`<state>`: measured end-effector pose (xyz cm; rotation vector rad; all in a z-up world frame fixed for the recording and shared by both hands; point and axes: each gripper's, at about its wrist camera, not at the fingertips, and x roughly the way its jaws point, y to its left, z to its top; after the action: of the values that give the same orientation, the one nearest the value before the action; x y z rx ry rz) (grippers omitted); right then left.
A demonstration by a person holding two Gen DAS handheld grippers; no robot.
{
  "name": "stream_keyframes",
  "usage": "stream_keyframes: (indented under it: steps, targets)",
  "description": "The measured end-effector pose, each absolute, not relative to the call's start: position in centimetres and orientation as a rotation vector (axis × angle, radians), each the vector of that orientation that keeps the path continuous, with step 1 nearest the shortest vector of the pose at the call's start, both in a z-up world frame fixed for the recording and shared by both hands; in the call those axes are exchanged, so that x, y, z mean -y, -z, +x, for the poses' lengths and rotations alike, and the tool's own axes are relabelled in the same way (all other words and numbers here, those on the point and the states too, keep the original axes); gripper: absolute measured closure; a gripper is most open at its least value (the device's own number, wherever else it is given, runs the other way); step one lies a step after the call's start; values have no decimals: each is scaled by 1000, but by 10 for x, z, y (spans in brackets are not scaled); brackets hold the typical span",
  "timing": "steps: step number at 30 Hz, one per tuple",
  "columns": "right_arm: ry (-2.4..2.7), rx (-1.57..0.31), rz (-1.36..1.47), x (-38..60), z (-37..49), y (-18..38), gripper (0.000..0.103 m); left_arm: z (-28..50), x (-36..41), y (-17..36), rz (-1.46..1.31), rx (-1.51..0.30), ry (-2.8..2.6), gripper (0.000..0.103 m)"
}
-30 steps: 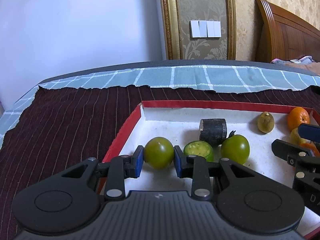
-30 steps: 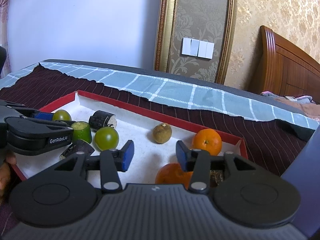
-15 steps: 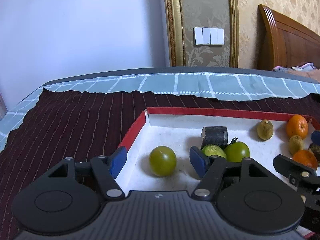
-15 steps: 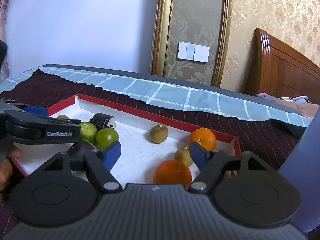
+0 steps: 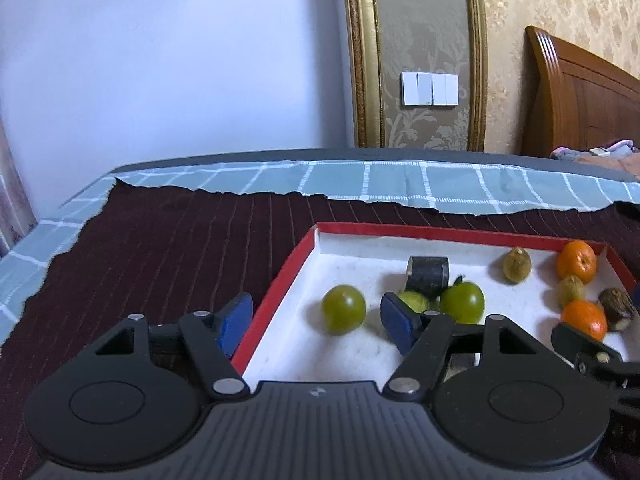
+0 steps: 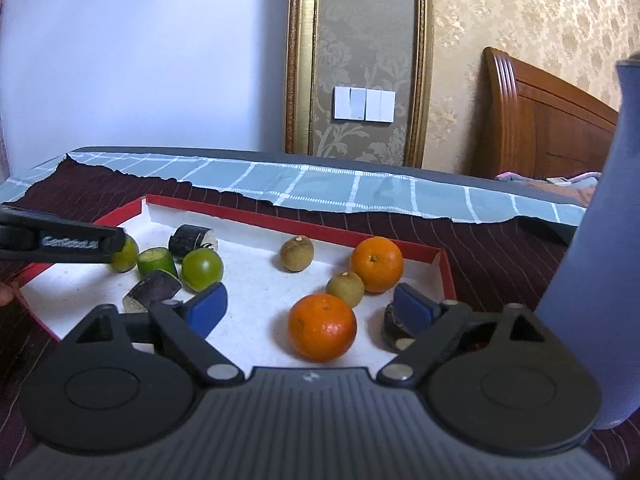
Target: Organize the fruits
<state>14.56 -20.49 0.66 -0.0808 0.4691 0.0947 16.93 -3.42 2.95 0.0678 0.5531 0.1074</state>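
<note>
The shallow red-rimmed tray with a white floor point(image 5: 280, 280) point(image 6: 448, 276) lies on a dark maroon striped cloth point(image 5: 180, 248) that covers the bench. Left gripper point(image 5: 316, 326): blue-padded fingers spread wide, holding nothing, straddling the tray's left wall, with a round green fruit point(image 5: 344, 309) lying free on the tray floor between them. Further into the tray lie a cut green fruit point(image 5: 416, 300), a second round green fruit point(image 5: 462, 302) and a dark cylindrical piece point(image 5: 427, 274). Right gripper point(image 6: 310, 308): fingers also spread wide and empty, above the tray's right part, with a near round orange fruit point(image 6: 322, 327) between them. Behind it lie a small brown fruit point(image 6: 345, 289), a second orange fruit point(image 6: 377, 259) and another brown fruit point(image 6: 297, 253)
</note>
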Motion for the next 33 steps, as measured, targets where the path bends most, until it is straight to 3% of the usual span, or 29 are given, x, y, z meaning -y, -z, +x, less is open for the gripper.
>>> stream_keyframes:
  steps: [2,11,33]
  targets:
    - [-95,-469,-81,205,141,-6,10,158,34,-30,68,-556,-93,24]
    - [-87,-464,-61,211,110,-5,0,123,24,-20,46,-596,-85,24]
    - [-57,-529,-67,219,48,0,0,79,25,-5,53,-584,-45,17]
